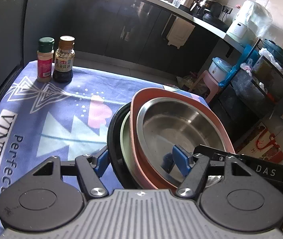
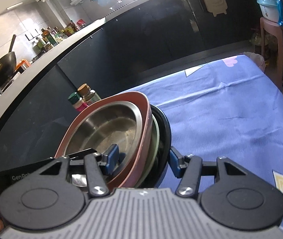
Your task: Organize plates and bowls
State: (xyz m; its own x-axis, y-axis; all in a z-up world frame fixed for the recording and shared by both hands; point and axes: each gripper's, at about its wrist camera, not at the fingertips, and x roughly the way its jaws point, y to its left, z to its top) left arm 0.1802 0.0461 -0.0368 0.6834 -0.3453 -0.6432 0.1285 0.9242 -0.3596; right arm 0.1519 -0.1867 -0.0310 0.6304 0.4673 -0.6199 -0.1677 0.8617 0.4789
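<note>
Both claws clamp one nested stack of dishes from opposite sides: the left gripper (image 1: 141,160) has one blue pad under the outer rim and the other inside the steel bowl, and the right gripper (image 2: 144,160) mirrors that hold on the far edge, so each is closed on the stack rather than open. Beneath lies the blue patterned tablecloth (image 1: 61,111), and the stack appears lifted and tilted above it, near the table's edge in the left view. From largest to smallest the stack runs: black plate (image 1: 112,137) outermost, pale green plate (image 1: 124,139) within it, pink plate (image 1: 161,93) next, and steel bowl (image 1: 177,127) on top. Judged from these views, the load is stiff and fairly heavy; the steel is smooth and likely slippery, and any ceramic pieces could chip. Because the dishes are only nested, they may slide if tipped further, so a level carry with both rims pinched seems wise. Two small seasoning bottles (image 1: 55,59) stand well apart at the cloth's far corner.
</note>
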